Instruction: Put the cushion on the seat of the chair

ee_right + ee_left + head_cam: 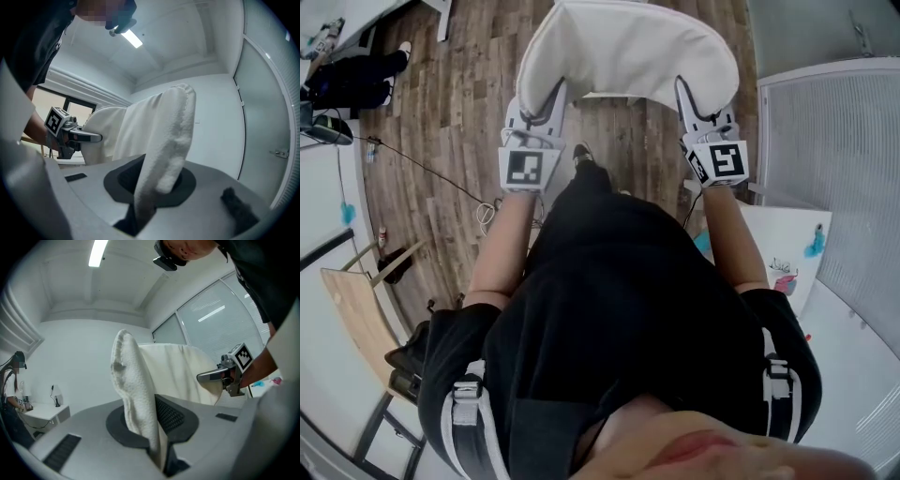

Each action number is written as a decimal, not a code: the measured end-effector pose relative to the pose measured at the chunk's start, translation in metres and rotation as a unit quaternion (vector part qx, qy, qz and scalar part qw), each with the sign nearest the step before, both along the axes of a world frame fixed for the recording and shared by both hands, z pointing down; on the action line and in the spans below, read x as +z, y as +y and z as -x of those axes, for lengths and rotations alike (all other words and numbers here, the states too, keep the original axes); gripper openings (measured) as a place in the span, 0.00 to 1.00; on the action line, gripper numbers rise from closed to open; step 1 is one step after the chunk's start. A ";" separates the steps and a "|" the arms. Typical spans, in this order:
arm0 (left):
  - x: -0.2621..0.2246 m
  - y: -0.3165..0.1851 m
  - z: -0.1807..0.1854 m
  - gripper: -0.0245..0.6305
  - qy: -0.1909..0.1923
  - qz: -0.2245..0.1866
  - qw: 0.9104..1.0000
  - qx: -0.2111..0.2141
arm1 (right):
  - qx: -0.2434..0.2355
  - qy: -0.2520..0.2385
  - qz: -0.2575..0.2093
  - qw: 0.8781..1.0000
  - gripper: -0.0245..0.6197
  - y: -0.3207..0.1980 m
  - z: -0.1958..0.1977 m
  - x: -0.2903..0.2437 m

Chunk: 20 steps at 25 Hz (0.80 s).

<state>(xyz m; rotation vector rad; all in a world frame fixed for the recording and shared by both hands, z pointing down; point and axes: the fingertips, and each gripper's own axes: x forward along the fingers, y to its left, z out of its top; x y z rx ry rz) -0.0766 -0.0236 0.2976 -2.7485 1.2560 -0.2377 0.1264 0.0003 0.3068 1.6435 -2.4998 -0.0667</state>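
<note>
Brown wood-plank floor (459,103) underfoot. Cream, soft fabric cushion (628,47), rounded outline, nubbly towel-like surface, held aloft over that floor, sagging between two grips. Grey left gripper (553,98): jaws narrow, clamped on left cushion edge. Right gripper (684,94): jaws likewise pinching right edge.

The cream cushion (628,47) (fleecy, rounded) hangs in the air, pinched at both side edges.

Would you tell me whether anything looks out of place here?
Nothing is damaged or spilled. The white fleecy cushion is bowed into an arc between the left claw and the right claw, each shut on an edge, above the wooden floor. A thin black cable trails loose across that floor.
</note>
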 end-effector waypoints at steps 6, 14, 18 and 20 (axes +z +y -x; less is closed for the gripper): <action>0.006 -0.061 0.024 0.12 0.000 0.001 1.000 0.015 | 0.014 0.003 0.008 1.000 0.12 -0.054 0.024 0.006; 0.012 -0.114 0.040 0.12 0.010 0.012 0.999 0.033 | 0.035 0.010 0.016 0.999 0.12 -0.099 0.042 0.007; 0.018 -0.134 0.042 0.12 0.009 0.016 0.999 0.035 | 0.037 0.015 0.021 0.999 0.12 -0.116 0.043 0.013; 0.021 -0.143 0.039 0.12 0.009 0.019 0.999 0.035 | 0.036 0.016 0.023 0.999 0.12 -0.125 0.041 0.015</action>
